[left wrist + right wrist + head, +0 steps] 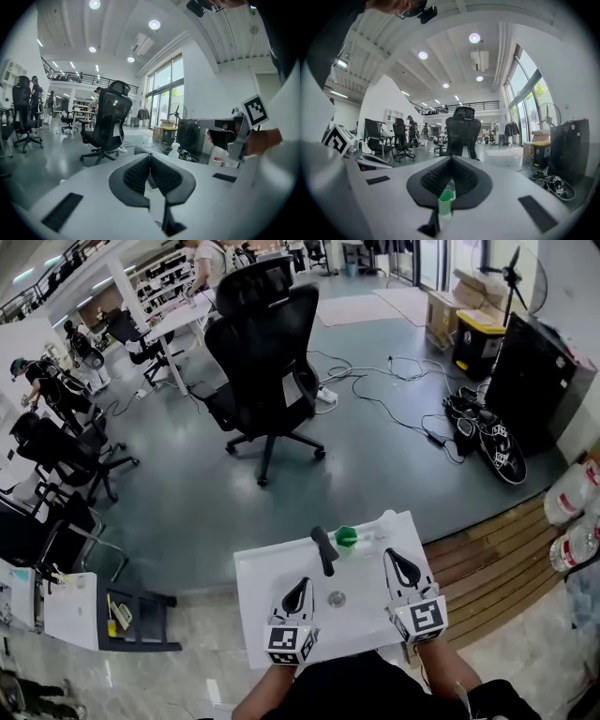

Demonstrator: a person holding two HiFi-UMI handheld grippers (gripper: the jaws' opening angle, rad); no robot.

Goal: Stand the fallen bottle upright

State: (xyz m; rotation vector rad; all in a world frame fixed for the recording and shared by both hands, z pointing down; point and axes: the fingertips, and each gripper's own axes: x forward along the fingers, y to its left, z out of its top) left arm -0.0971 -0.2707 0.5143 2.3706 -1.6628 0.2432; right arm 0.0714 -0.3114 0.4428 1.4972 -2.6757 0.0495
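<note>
The bottle (370, 531) is clear with a green cap and lies on the small white table (272, 587) near its far right corner. It slants there, cap end to the left; I cannot tell whether it rests flat. My right gripper (394, 557) is just behind its body, jaws shut. In the right gripper view the green cap (446, 196) shows low, in front of the shut right gripper (451, 159); I cannot tell if they touch. My left gripper (302, 585) is shut and empty. In its own view the left gripper (150, 159) has a pale bottle (174, 151) beyond it, to the right.
A black stick-shaped object (323, 549) lies left of the cap, and a small round disc (337, 598) sits between the grippers. Beyond the table stand a black office chair (267, 352), floor cables (394, 399), a black case (534, 381) and water jugs (572, 493).
</note>
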